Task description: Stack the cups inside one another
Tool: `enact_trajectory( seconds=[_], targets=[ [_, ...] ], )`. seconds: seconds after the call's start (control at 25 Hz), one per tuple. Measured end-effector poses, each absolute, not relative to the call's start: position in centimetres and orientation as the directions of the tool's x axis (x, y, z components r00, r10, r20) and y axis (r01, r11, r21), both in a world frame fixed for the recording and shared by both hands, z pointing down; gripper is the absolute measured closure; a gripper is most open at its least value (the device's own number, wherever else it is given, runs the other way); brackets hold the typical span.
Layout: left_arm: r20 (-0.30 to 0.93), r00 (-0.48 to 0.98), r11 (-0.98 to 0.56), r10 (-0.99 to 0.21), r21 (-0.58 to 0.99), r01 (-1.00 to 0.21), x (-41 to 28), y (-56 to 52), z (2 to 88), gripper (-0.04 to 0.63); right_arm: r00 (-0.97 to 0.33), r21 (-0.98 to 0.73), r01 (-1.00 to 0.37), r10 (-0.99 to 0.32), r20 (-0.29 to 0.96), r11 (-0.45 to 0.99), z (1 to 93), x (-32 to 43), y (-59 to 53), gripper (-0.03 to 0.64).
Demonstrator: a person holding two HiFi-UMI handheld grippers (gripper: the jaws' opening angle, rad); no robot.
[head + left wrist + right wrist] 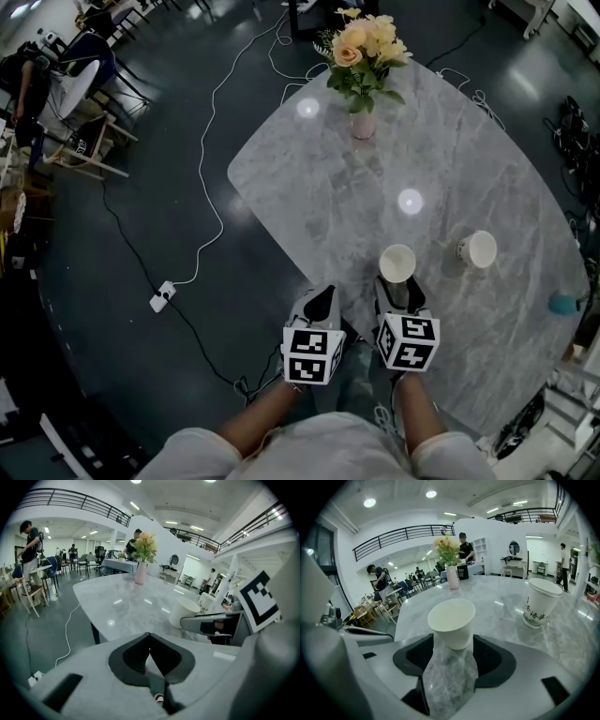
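Note:
Two white paper cups stand upright on the grey marble table (pixel 328 206). The plain near cup (pixel 397 262) (pixel 451 620) sits between the jaws of my right gripper (pixel 398 289) (pixel 453 641), which stand wide open around its lower part. The other cup (pixel 478 248) (pixel 540 602), with dark print on its side, stands apart to the right. My left gripper (pixel 322 298) (pixel 150 637) hovers at the table's near edge beside the right one, shut with nothing in it. In the left gripper view the near cup (pixel 183 612) shows ahead to the right.
A pink vase of yellow flowers (pixel 363 56) stands at the table's far end. A small teal object (pixel 562 303) lies at the right edge. A white cable and power strip (pixel 162 295) lie on the dark floor to the left. People and chairs are far off.

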State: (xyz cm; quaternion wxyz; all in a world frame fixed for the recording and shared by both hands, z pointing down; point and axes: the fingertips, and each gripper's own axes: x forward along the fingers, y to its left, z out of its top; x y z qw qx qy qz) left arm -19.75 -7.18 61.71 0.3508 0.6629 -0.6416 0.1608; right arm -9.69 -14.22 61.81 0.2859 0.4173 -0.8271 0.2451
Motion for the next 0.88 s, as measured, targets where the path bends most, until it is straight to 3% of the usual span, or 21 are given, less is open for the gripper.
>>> enact_trajectory(
  seconds=[0.88],
  targets=[
    [0.673,0.137,0.058,-0.727,0.259,-0.964,-20.4,-7.8,62.2,0.598,-0.468,-0.176,-0.854,-0.575,0.671,0.489,62.2,-10.0,-15.7,0.393]
  ],
)
